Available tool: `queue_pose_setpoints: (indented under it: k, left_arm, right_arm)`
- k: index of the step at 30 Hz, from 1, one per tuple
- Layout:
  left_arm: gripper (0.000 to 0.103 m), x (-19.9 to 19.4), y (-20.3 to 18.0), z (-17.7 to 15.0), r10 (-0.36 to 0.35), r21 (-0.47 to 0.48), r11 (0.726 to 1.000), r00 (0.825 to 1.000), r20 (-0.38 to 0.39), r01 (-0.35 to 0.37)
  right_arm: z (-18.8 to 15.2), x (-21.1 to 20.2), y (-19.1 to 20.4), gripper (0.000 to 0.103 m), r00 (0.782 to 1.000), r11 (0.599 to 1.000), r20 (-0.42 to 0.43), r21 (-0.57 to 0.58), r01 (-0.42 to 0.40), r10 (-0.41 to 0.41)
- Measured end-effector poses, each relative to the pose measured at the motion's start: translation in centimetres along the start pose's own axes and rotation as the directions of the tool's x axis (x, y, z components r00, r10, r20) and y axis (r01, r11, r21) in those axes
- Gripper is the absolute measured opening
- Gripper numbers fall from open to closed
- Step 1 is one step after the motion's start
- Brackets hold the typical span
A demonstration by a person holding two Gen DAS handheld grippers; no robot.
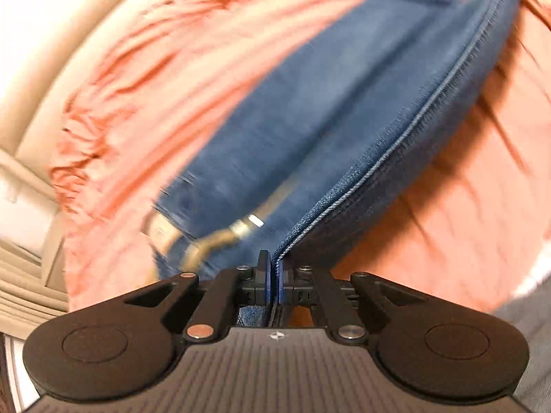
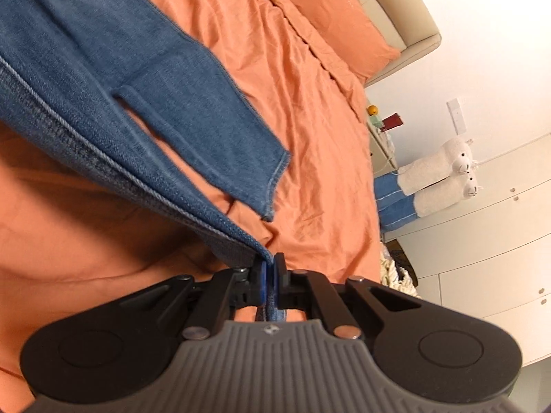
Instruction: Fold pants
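Observation:
Blue denim pants [image 1: 310, 120] lie stretched over an orange bedsheet [image 1: 144, 79]. My left gripper [image 1: 274, 272] is shut on the seamed edge of the pants near the waist, where a tan belt with a metal buckle [image 1: 220, 237] shows, blurred. My right gripper [image 2: 269, 270] is shut on the pants [image 2: 103, 79] at the edge of one leg end and holds that edge raised off the sheet [image 2: 310, 103]. The other leg's hem [image 2: 275, 179] lies flat on the bed beyond.
An orange pillow [image 2: 341, 24] lies against a beige headboard [image 2: 409, 20]. Beside the bed stand a nightstand with small items [image 2: 382, 124], plush toys [image 2: 444, 175] and white cupboards [image 2: 482, 258]. The left wrist view shows the beige bed frame [image 1: 44, 69].

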State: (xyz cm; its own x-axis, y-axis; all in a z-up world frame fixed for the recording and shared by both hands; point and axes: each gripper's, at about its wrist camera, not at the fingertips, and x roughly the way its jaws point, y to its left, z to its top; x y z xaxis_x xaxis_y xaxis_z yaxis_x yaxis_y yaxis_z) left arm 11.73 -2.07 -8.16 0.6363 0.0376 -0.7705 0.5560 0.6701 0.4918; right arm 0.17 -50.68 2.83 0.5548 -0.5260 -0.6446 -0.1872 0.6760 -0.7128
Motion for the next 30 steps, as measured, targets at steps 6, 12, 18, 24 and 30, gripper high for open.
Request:
queue_pose_setpoints:
  k: [6,12,18,24,30]
  left_arm:
    - [0.004,-1.5,6.0,5.3,0.056,-0.048,0.997,0.998,0.016,-0.056]
    - [0.004,2.7,10.8,11.4,0.082,-0.077,0.993,0.996,-0.045,-0.085]
    - [0.005,9.8,13.4,14.9,0.048,-0.111,0.992,0.992,-0.120,-0.061]
    - [0.005,17.6,13.0,15.4,0.005,-0.099,0.995,0.980,-0.198,-0.025]
    - [0.005,21.8,12.5,14.0,-0.051,-0.107,0.994,0.971,-0.233,0.027]
  right_arm:
    - [3.9,1.0,-2.6,0.000,0.999,0.999,0.005,0.013,0.033,-0.034]
    - [9.5,5.7,-4.2,0.000,0.999,0.999,-0.008,-0.025,0.041,-0.041]
    - [15.4,13.4,-4.4,0.000,0.999,0.998,-0.045,-0.059,0.019,-0.022]
    - [18.8,22.1,-1.3,0.000,0.993,0.992,-0.117,-0.125,-0.025,0.011]
    - [19.2,27.6,2.4,0.000,0.982,0.982,-0.182,-0.173,-0.082,0.050]
